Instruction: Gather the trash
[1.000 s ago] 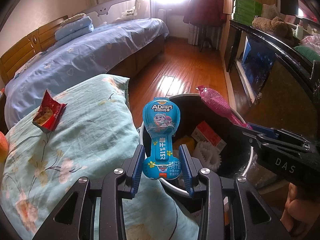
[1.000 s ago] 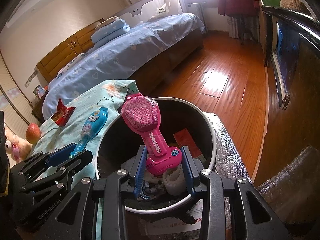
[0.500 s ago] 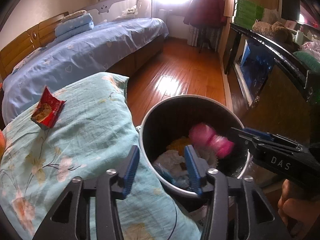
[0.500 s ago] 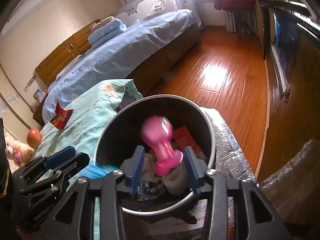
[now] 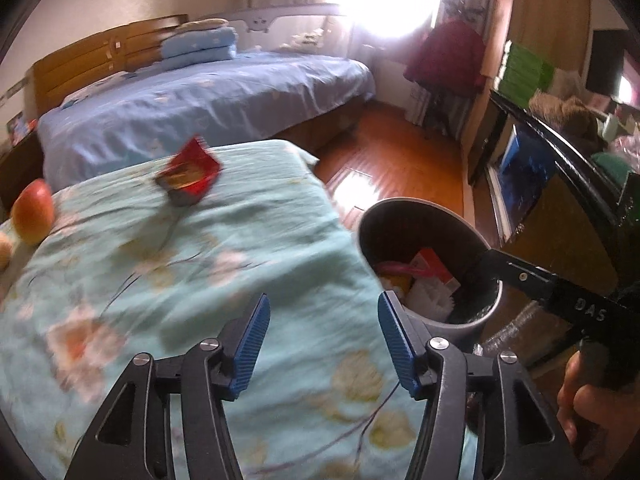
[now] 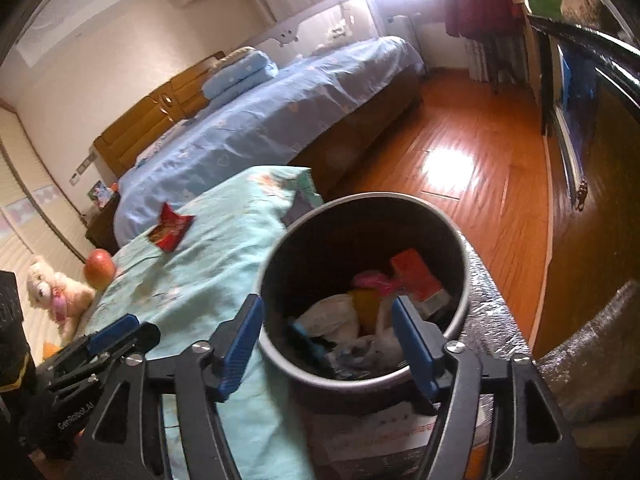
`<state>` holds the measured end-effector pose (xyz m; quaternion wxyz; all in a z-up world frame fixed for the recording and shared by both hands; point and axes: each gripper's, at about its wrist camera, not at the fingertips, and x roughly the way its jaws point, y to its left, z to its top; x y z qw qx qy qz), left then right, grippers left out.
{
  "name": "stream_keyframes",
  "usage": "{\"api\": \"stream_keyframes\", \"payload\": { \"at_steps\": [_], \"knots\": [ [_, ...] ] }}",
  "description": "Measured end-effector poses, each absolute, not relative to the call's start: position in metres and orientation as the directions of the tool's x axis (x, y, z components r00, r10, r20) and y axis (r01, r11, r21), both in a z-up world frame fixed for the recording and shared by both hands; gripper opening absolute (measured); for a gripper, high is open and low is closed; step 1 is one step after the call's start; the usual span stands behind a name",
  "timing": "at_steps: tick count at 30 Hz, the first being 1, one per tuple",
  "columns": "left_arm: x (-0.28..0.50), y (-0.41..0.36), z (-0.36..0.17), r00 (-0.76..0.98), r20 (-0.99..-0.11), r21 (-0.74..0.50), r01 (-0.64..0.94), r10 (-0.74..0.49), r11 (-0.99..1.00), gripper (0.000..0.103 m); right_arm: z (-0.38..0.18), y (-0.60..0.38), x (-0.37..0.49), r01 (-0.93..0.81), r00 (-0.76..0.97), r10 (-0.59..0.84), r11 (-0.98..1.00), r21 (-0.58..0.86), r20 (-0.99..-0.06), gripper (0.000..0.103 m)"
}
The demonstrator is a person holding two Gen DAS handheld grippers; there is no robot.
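A round dark bin [image 6: 460, 256] stands beside the bed and holds several pieces of trash, with a pink wrapper [image 6: 374, 280] on top. In the left wrist view the same bin [image 5: 404, 216] is at the right. My right gripper [image 6: 326, 338] hangs over the bin's near rim, its jaws opening and nothing between them. My left gripper [image 5: 322, 338] is above the teal floral blanket [image 5: 200, 272], jaws opening and empty. A red snack wrapper [image 5: 190, 174] lies farther up the blanket, also seen as the red wrapper [image 6: 170, 228] from the right wrist.
An apple [image 5: 32, 210] and a plush toy [image 6: 56, 296] sit at the blanket's left edge. A blue-covered bed [image 5: 192, 108] lies behind. Wooden floor [image 6: 480, 168] stretches to the right of the bin, with a dark cabinet [image 5: 560, 184] along the right wall.
Both grippers let go of their wrappers, the blue one and the pink one, which fell into the bin. The left gripper then swung left over the blanket. Both sets of jaws stand wider.
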<state>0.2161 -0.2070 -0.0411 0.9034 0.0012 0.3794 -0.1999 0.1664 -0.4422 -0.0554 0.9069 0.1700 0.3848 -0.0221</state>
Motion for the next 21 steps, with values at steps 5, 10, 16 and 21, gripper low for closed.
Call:
{"api": "stream_keyframes", "payload": {
  "at_steps": [5, 10, 16, 21],
  "knots": [
    [0.182, -0.166, -0.037, 0.671, -0.664, -0.164, 0.302, -0.332, 0.939, 0.061, -0.043, -0.404, 0.147, 0.109, 0.74, 0.128, 0.946, 0.306, -0.66, 0.083],
    [0.156, -0.131, -0.032, 0.711, -0.645, -0.162, 0.233, -0.281, 0.959, 0.062, -0.037, -0.367, 0.133, 0.047, 0.769, 0.152, 0.955, 0.293, -0.62, 0.088],
    [0.126, -0.102, -0.012, 0.777, -0.584, -0.154, 0.18, -0.237, 0.971, 0.062, -0.028, -0.336, 0.125, -0.004, 0.791, 0.159, 0.967, 0.255, -0.591, 0.088],
    [0.096, -0.082, 0.004, 0.85, -0.498, -0.118, 0.126, -0.168, 0.985, 0.083, 0.003, -0.32, 0.111, -0.045, 0.853, 0.141, 0.979, 0.198, -0.502, 0.091]
  ]
}}
